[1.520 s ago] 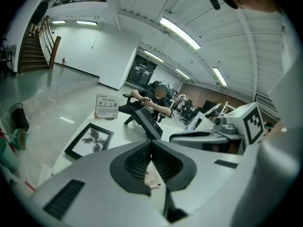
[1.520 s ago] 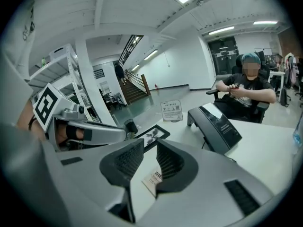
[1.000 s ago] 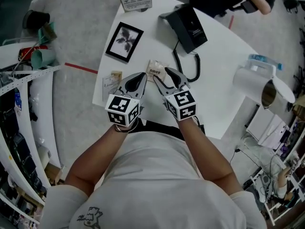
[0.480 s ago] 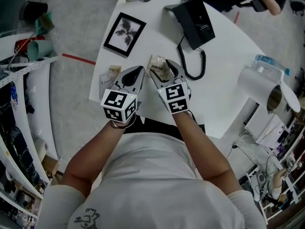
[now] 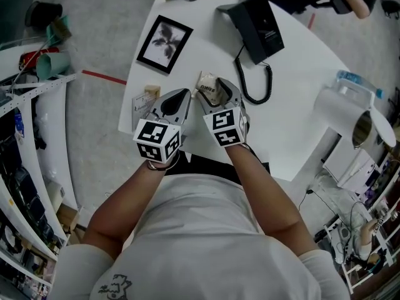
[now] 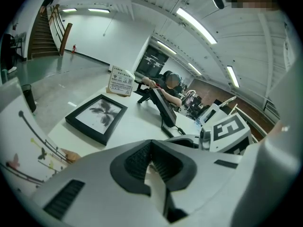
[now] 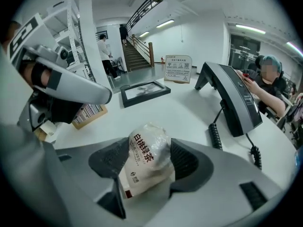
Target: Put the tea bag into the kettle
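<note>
A crinkled, pale tea bag [image 5: 207, 83] with printed lettering lies on the white table [image 5: 294, 80]. My right gripper [image 5: 217, 92] straddles it. In the right gripper view the tea bag [image 7: 142, 169] sits between the spread pads [image 7: 187, 157] of my right gripper [image 7: 149, 148]. Its jaws have just been opening and are not squeezing the bag. My left gripper [image 5: 178, 99] is beside it on the left, shut and empty; the left gripper view shows its tips [image 6: 151, 148] together. The white kettle [image 5: 347, 114] stands at the table's right edge with its lid up.
A black desk phone [image 5: 256, 33] with a coiled cord [image 5: 250, 95] lies just beyond the tea bag. A black-framed picture [image 5: 164, 44] is at the far left, a small card box [image 5: 145, 102] beside my left gripper. Shelving [image 5: 31, 136] lines the left.
Both grippers have come down toward the table. The right gripper's jaws have spread and now sit around the tea bag, which earlier lay beside its left finger.
</note>
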Demonstrator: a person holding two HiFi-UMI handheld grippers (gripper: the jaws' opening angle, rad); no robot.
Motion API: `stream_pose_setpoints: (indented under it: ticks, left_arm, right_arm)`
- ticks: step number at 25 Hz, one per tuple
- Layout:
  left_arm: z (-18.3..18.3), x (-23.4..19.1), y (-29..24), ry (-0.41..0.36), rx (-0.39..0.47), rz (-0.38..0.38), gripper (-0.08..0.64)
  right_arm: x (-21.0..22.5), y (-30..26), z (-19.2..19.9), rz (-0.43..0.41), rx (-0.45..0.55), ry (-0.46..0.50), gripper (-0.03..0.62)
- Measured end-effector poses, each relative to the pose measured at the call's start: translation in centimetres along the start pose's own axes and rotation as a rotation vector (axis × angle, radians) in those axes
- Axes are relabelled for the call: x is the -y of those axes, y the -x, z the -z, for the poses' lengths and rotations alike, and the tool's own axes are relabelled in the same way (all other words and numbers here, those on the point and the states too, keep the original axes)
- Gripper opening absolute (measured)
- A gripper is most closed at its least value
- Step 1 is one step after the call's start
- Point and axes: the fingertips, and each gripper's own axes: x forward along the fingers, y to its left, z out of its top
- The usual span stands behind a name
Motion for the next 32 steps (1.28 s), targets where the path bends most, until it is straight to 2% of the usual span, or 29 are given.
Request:
stream_pose_setpoints:
  ticks: [6, 9, 12, 14, 17, 19, 24, 32]
  left_arm:
    - [-0.1, -0.1, 0.9, -0.004, 0.007, -0.005, 0.009]
    - [0.2, -0.3, 1.2, 0.001, 0.005, -0.006, 0.009]
    - [0.8, -0.2, 1.8, 0.009, 0.001, -0.008, 0.009]
    - [1.0, 0.0, 2.1, 0.009, -0.003, -0.004, 0.009]
    - [1.0, 0.1, 2.6, 0.006, -0.007, 0.003, 0.009]
    - [0.6, 0.1, 3.0, -0.003, -0.002, 0.006, 0.009]
    - [-0.3, 0.5, 4.0, -0.026, 0.009, 0.023, 0.009]
    - [-2.8, 3.4, 5.4, -0.114, 0.017, 0.104, 0.009]
  right_arm:
    - [-0.3, 0.0, 0.1, 0.0, -0.011, 0.052, 0.273]
    - [-1.0, -0.1, 0.0, -0.01, -0.023, 0.078, 0.207]
    - [-1.6, 0.0, 0.0, -0.008, -0.022, 0.081, 0.172]
    - [-1.6, 0.1, 0.1, -0.002, -0.005, 0.049, 0.161]
    - [-1.3, 0.4, 0.3, -0.008, 0.039, -0.073, 0.147]
    - [-1.0, 0.8, 0.5, -0.008, 0.038, -0.122, 0.136]
    - [-0.6, 3.5, -1.2, 0.04, 0.094, -0.086, 0.127]
    - [-0.3, 9.0, -4.2, 0.122, 0.191, -0.109, 0.126]
